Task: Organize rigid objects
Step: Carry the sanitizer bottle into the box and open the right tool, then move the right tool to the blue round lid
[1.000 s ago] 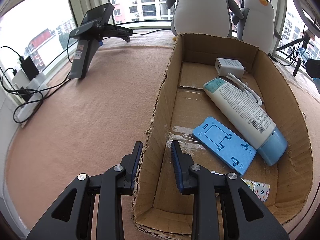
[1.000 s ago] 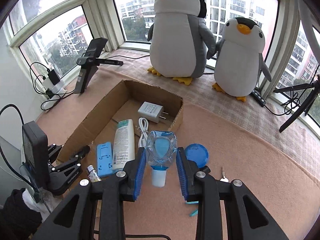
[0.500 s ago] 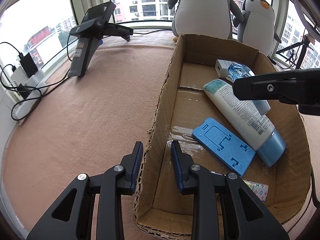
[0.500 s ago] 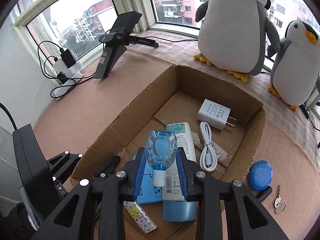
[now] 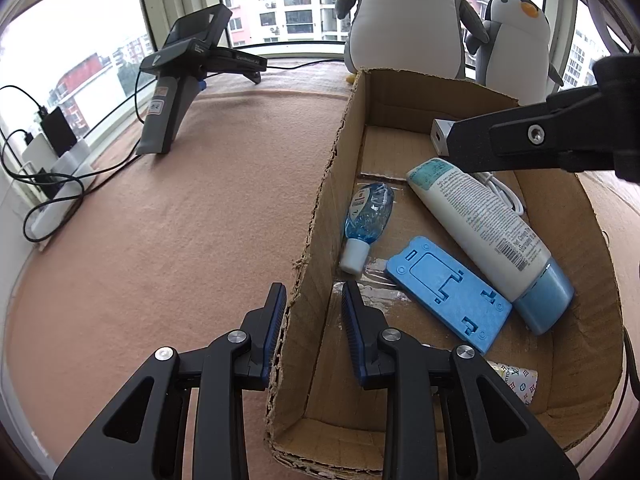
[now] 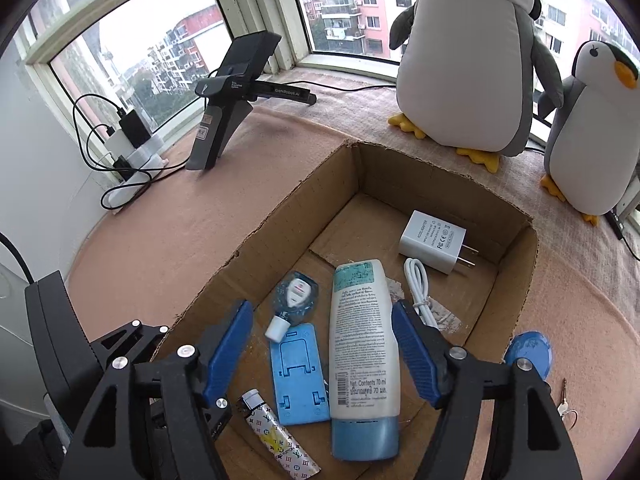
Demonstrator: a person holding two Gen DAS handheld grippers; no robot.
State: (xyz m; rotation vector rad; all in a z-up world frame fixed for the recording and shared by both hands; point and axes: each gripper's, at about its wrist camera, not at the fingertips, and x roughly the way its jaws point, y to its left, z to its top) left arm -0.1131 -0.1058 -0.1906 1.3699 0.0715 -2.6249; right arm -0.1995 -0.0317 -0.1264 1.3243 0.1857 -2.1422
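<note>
Left gripper [image 5: 314, 308], right gripper [image 6: 322, 344]: black angular frames, ribbed blue finger pads, silver round-head screws.

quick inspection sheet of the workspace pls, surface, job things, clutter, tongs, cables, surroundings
surface: pinkish cloth-covered ledge.
job's things: cardboard box holds small blue gel bottle, white tube, blue phone stand, patterned lighter, white charger, coiled white cable. Blue round lid and key lie outside it.
clutter: spare black handheld device standing on the ledge.
tongs: left tongs clamp the box's side wall; right tongs are opening above the box, nothing between them.
cables: black leads at power strip.
surroundings: two plush penguins, windows, apartment blocks outside.
</note>
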